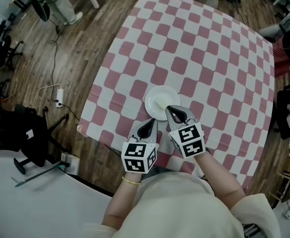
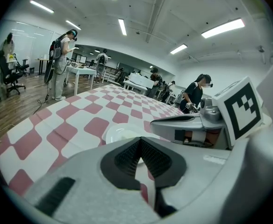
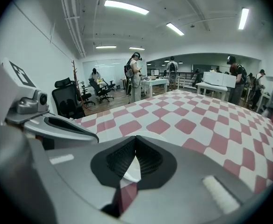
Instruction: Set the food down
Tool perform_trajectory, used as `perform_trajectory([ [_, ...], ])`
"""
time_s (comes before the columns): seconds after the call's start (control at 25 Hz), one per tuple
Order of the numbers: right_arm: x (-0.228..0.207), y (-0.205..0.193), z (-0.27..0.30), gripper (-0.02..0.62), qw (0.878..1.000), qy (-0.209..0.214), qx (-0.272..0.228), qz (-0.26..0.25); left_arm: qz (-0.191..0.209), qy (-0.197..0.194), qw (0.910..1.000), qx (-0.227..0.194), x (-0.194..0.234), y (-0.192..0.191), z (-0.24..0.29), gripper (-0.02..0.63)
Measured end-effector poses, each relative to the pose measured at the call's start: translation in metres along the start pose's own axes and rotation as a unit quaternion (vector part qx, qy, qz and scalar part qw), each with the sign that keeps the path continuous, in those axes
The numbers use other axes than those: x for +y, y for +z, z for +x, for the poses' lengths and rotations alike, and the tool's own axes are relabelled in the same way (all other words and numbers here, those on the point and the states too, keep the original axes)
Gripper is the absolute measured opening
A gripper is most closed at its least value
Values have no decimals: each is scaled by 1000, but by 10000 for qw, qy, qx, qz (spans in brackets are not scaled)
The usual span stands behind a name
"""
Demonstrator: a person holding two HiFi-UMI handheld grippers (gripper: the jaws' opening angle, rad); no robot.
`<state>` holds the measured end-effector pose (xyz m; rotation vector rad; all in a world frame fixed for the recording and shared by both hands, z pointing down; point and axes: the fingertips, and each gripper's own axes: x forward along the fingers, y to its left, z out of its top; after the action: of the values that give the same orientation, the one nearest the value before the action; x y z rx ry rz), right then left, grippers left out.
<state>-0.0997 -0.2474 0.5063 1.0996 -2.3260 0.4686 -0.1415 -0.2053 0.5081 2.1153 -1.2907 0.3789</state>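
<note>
Left gripper: jaws seen fully closed, pads met at tips, nothing gripped. Right gripper: same, closed, nothing held. Both held side by side over near table edge, pointed down toward white plate. Plate laid flat on red-white checked cloth, just ahead of left tip; its rim overlapped by right tip in head view. Food not made out on plate.

No word, number or brand name can be read in any view. The only signs are the black-and-white square markers on the cube of the left gripper and on the cube of the right gripper. They are patterns, not letters.
</note>
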Motion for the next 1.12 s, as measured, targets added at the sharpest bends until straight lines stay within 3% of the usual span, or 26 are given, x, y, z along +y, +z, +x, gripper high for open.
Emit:
perform_trajectory([
  [1.12, 10, -9, -83, 6, 9970, -308, -598, 384, 318, -264, 9988, -260, -52, -11, -33, 0],
])
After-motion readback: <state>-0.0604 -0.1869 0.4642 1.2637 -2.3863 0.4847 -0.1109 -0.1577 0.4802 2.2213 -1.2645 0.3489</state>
